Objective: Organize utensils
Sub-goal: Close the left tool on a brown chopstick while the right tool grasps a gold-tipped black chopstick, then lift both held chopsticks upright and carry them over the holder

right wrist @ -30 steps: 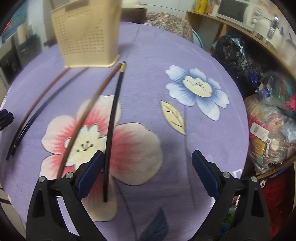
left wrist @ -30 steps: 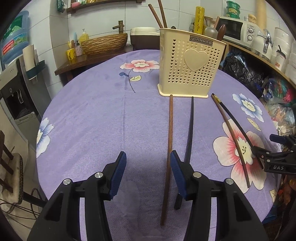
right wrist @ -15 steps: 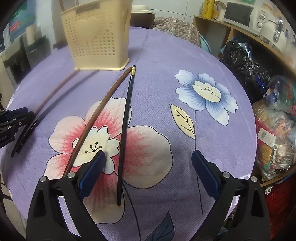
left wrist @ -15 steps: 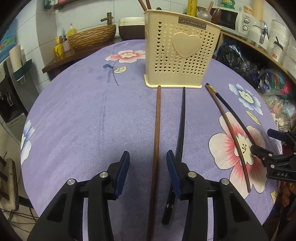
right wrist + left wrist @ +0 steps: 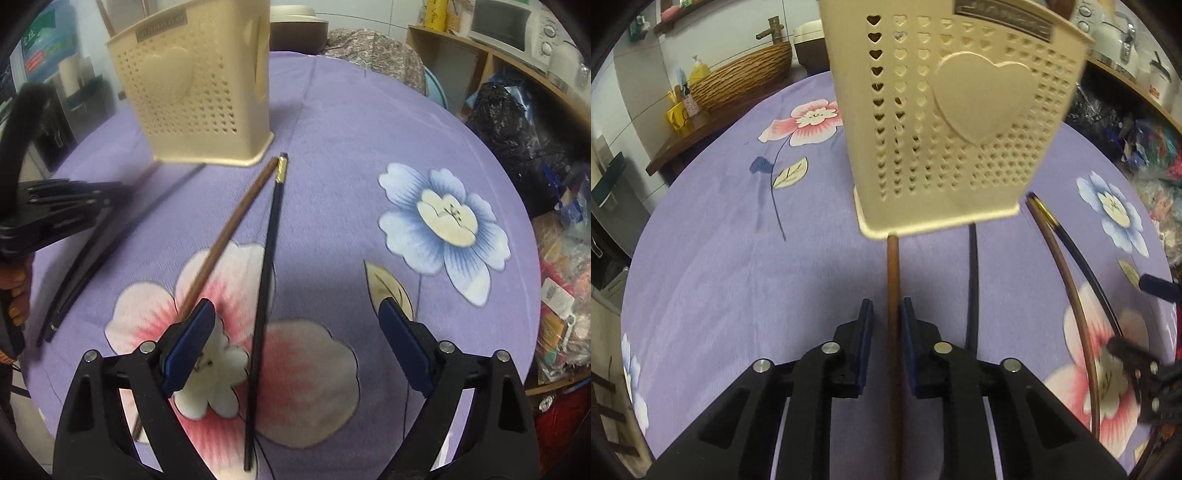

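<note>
The left tongs [image 5: 887, 314] are closing, their blue pads narrowly apart on either side of a brown chopstick [image 5: 893, 280], with slim gaps visible on both sides. That chopstick runs straight ahead from between the pads, its far end meeting the base of a cream perforated utensil holder [image 5: 945, 122] with a raised heart on its front. Just right of these tongs lies a black chopstick [image 5: 972, 280], also pointing toward the holder.

The right tongs [image 5: 295, 328] stand wide apart, clamped on nothing. A black gold-tipped chopstick [image 5: 269, 258] lies between their pads, nearer the left one. A second brown chopstick [image 5: 225, 236] passes under the left pad. Both lie on the purple flowered surface [image 5: 351, 140], angling toward the holder ahead and to the left.
</note>
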Motion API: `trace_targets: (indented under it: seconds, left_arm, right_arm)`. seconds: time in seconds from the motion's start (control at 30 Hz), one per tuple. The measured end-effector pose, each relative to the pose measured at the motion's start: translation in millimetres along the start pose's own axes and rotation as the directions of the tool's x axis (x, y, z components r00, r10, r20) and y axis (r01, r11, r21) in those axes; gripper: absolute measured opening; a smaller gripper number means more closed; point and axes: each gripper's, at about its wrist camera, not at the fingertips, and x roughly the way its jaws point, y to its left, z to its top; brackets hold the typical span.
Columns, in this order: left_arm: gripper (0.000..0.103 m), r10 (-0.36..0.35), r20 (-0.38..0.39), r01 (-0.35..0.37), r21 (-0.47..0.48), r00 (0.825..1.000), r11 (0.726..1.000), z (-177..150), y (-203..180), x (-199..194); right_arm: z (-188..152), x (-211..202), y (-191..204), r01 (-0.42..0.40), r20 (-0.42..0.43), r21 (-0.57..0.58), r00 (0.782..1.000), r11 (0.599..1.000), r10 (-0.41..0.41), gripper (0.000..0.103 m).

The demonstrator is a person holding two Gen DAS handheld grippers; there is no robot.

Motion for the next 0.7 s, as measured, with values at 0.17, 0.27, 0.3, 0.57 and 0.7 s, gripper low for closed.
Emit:
trace_targets:
  seconds: [0.17,0.27,0.3,0.57,0.7]
  left_arm:
    - [0.008,0.033,-0.001,-0.033,0.013,0.999,0.999,11,-4,7]
    - [0.008,0.022,-0.006,-0.022,0.005,1.0,1.0,9,-2,6]
    - [0.008,0.019,-0.006,-0.019,0.001,1.0,1.0,8,-1,6]
    - [0.008,0.033,0.011,-0.033,-0.005,0.999,0.999,9,-3,7]
    - [0.008,0.043,0.017,-0.043,-0.017,0.999,0.999,7,-5,6]
  right_arm:
    - [29,10,-6,-0.03,0.015,0.01,0.999,1.0,0.03,0.076]
    - [45,21,-8,-0.052,0.013,0.02,0.999,0.998,0.052,0.064]
    - [50,28,-8,-0.057,0.005,0.022,0.998,0.998,0.057,0.061]
    - [79,53,0,-0.021,-0.003,-0.007,1.0,1.0,0.021,0.03]
    - [85,60,7,-0.002,0.013,-0.023,1.0,1.0,0.002,0.016]
